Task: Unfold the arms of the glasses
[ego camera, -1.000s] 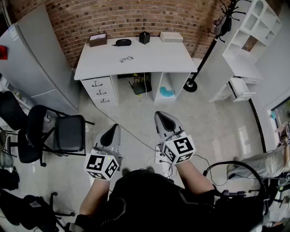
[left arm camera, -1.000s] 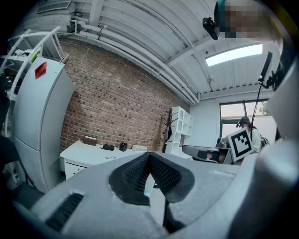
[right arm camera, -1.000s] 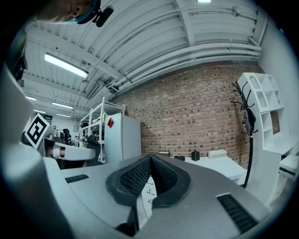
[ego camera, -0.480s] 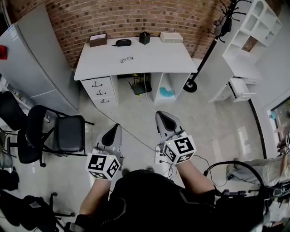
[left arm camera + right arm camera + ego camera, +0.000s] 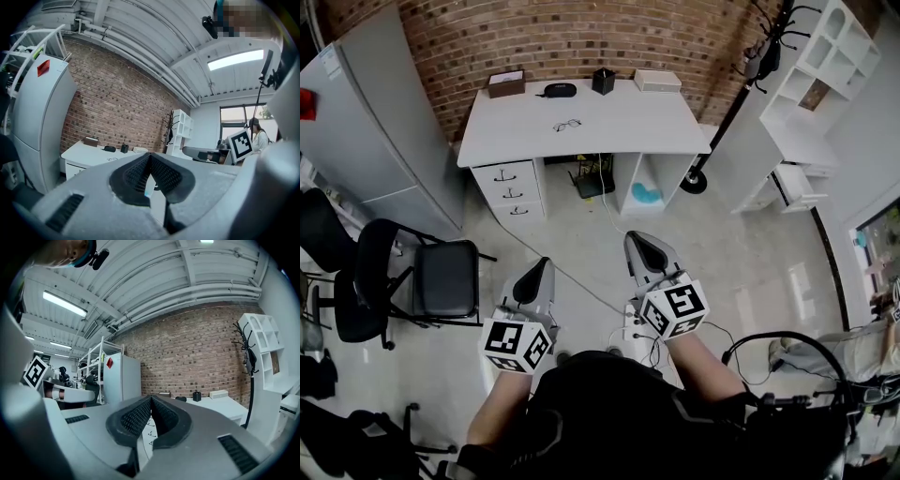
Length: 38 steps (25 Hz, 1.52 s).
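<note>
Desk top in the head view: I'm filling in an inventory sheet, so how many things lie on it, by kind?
Glasses: 1
Boxes: 2, a brown box and a pale box
Dark oval case: 1
Black cup: 1
Total: 5

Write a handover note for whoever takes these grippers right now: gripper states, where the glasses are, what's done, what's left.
Left gripper: shut, empty.
Right gripper: shut, empty.
Glasses: on the white desk, far ahead of both grippers; too small to tell if folded.
Done: nothing yet.
To do: approach the desk, hold the frame, unfold both arms.
</note>
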Each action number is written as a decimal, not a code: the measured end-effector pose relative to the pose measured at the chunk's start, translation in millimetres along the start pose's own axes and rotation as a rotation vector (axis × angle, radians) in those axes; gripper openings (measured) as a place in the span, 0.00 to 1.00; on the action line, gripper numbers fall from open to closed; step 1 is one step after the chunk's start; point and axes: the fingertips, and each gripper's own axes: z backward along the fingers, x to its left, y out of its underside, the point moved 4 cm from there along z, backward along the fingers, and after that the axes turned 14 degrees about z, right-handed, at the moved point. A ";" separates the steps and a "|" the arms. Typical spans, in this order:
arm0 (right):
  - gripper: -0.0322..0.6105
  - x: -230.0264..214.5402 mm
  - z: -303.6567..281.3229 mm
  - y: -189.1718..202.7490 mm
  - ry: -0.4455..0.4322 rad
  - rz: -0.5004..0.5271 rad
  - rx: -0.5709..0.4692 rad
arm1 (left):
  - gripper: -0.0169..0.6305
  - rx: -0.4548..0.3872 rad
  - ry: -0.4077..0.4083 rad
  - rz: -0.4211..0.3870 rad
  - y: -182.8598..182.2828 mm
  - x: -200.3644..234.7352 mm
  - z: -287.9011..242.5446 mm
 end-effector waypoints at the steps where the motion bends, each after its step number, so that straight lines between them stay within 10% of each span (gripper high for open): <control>1: 0.06 4.3 -3.1 -1.1 0.002 0.001 0.001 | 0.04 0.000 0.004 0.003 -1.6 4.9 2.4; 24: 0.06 46.3 -60.5 -2.3 0.035 0.053 0.023 | 0.04 0.006 0.049 0.027 -24.4 81.9 6.1; 38: 0.06 -45.6 -154.1 15.2 -0.020 0.011 -0.011 | 0.04 -0.020 -0.019 0.013 -44.9 109.1 -106.0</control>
